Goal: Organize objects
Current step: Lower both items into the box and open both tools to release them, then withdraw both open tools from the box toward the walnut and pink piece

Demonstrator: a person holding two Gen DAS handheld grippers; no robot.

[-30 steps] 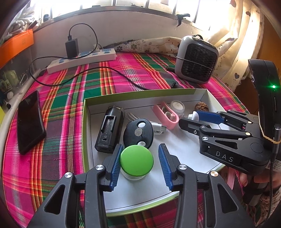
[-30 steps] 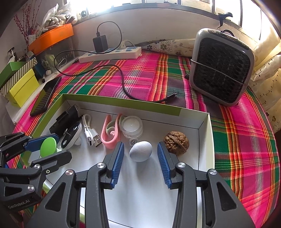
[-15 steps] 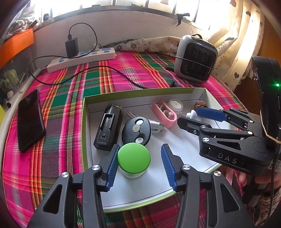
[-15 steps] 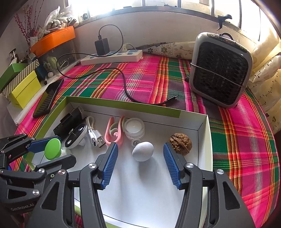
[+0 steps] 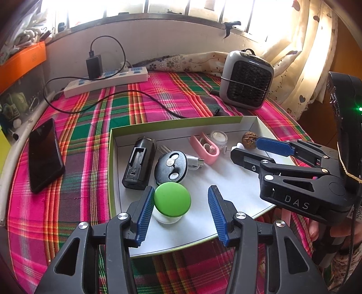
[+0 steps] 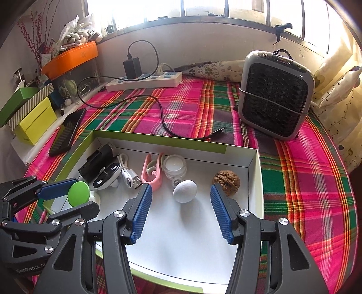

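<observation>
I read "DAS" on my right gripper (image 5: 255,150), spread around a matte white egg (image 6: 185,191), while my left gripper's (image 5: 178,209) ribbed blue pads, just opening, flank the glossy green-lidded jar (image 5: 172,199) in the tray (image 5: 181,126).

Blown-out window (image 6: 203,9) backlight; fisheye-warped edges
</observation>
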